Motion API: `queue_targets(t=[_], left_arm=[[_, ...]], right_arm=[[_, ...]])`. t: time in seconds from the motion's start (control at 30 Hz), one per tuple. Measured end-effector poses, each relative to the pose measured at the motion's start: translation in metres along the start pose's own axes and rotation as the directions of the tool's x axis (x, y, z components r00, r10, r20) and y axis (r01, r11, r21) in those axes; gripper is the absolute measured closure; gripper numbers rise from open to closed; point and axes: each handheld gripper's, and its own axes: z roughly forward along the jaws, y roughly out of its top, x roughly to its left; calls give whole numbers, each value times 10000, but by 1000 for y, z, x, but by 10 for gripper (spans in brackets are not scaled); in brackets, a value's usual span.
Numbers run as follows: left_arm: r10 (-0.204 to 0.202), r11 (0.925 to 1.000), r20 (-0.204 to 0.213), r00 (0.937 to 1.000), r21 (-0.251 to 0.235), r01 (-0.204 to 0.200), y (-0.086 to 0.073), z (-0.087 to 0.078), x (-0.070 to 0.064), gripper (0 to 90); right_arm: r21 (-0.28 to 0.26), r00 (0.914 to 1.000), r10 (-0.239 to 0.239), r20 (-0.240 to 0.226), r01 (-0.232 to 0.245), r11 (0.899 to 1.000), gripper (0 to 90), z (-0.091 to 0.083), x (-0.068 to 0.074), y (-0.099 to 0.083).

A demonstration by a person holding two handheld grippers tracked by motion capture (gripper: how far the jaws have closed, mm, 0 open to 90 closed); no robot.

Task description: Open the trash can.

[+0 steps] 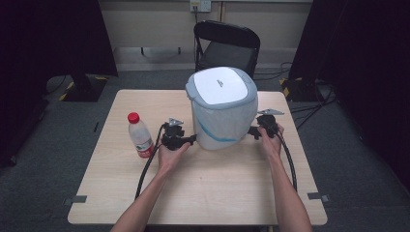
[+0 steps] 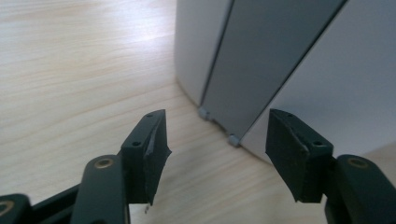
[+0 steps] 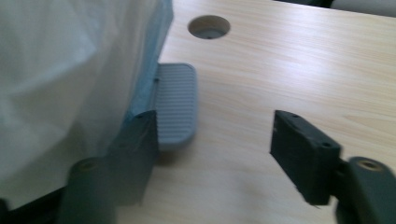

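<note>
My left gripper (image 1: 190, 140) and right gripper (image 1: 253, 131), both spread, flank the bin (image 1: 221, 107) at 9 and 3 o'clock.

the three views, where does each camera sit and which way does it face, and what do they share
High view: above the person's side, looking forward and down on the table; forearms, left gripper and right gripper flank the pedal bin.
Left gripper view: on the left gripper, facing the bin's base; open jaws show.
Right gripper view: on the right gripper, facing the bin's pedal; open jaws show.
Shared: bin and table.
</note>
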Motion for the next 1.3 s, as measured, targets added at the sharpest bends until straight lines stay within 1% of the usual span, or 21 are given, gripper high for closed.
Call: queue_targets(t=[0.07,0.1,0.13,0.17,0.23,0.27,0.33,0.4,0.43,0.53,0.6,0.63,0.67,0.73,0.83,0.97,1.03,1.07,1.1,1.2,1.3], left_arm=[[-13,10000,8,10000,-28,13,0,1,1,375],[-285,9996,242,9993,-34,286,-1,2,4,372],[-285,9996,242,9993,-34,286,-1,2,4,376],[-192,9998,447,9988,19,192,0,0,2,426],[169,9998,180,9997,60,-170,2,-2,-5,520],[380,9992,132,9992,96,-381,2,-3,-7,541],[353,9992,268,9990,150,-358,2,-3,-6,544],[316,9995,427,9986,49,-319,1,-4,-6,552],[686,9975,596,9959,112,-694,0,-6,-7,557],[760,9970,722,9945,64,-766,-1,-6,-8,560],[931,9956,688,9933,-6,-933,-2,-7,-8,513],[931,9956,688,9933,-6,-933,-2,-7,-8,465],[750,9971,651,9951,109,-758,-2,-7,-8,452],[541,9985,342,9979,11,-542,0,-8,-9,457],[561,9984,9,9984,-66,-560,2,-9,-10,478],[341,9991,-203,9992,-230,-345,6,-6,-6,475],[273,9991,-346,9990,-324,-284,6,-2,-5,474],[273,9991,-346,9990,-324,-284,6,-2,-5,472],[62,9994,-420,9991,-332,-76,6,2,-4,473],[178,9992,-572,9982,-340,-197,6,4,-4,475],[18,9996,-479,9988,-277,-31,7,7,1,456]], right_arm=[[-61,10000,-10,-56,10,10000,412,2,1,0],[-200,9994,104,-329,-110,9997,501,3,0,-1],[-226,9980,194,-597,-208,9995,525,4,0,-1],[-333,9973,122,-726,-147,9993,585,4,0,-2],[-355,9943,23,-1068,-61,9994,699,3,2,-2],[-344,9940,-152,-1081,115,9993,716,1,4,-3],[-348,9920,-174,-1252,131,9993,749,-1,4,-3],[-468,9845,-211,-1743,131,9988,752,-11,2,-6],[-521,9806,-269,-1942,171,9985,754,-15,1,-8],[-556,9720,-367,-2319,244,9982,752,-22,-1,-12],[-502,9636,-603,-2605,488,9975,683,-29,0,-15],[-502,9636,-603,-2605,488,9975,683,-29,0,-15],[-318,9660,-905,-2421,853,9958,504,-31,-1,-16],[-87,9683,-669,-2406,667,9977,410,-29,-4,-15],[-144,9897,-240,-1411,222,9997,386,-22,-9,-14],[-437,9933,-120,-1146,70,9990,416,-10,-7,-10],[-853,9957,96,-916,-174,9962,428,-5,-5,-7],[-853,9957,96,-916,-174,9962,428,-5,-5,-7],[-1262,9921,399,-1192,-550,9905,460,-2,-8,-7],[-1385,9906,413,-1305,-595,9886,452,1,-10,-7],[-1438,9917,271,-1254,-452,9886,464,6,-11,-5]])
